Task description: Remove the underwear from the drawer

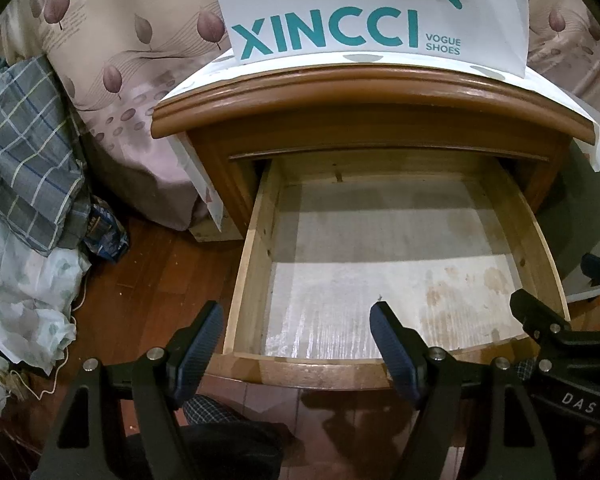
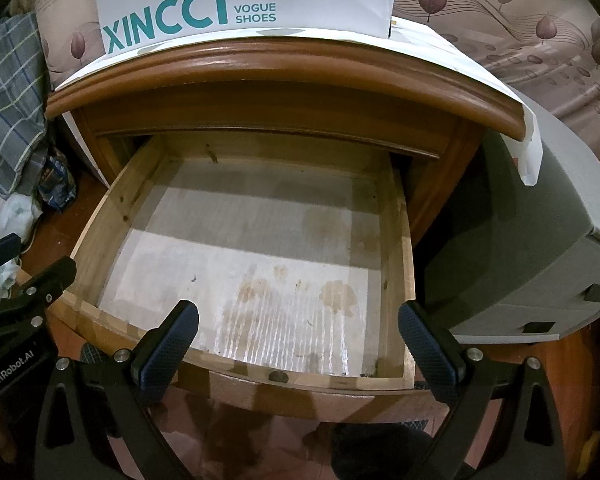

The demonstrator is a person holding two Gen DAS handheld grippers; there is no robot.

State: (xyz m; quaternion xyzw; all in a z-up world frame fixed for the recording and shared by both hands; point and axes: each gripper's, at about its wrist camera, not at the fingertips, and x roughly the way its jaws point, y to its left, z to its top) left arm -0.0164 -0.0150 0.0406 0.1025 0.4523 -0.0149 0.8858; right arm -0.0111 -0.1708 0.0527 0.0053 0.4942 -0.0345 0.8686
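While the drawer [image 1: 380,240] stands pulled out just ahead of us, showing only its stained liner, we see no underwear inside it, and our left gripper [image 1: 296,344] and right gripper [image 2: 300,344] hover spread, empty.

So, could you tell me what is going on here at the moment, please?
A person holds a pair of tongs in each hand above an open wooden drawer of a bedside cabinet. The left tongs and right tongs are both open and hold nothing. The drawer shows only its stained liner; no underwear is visible inside.
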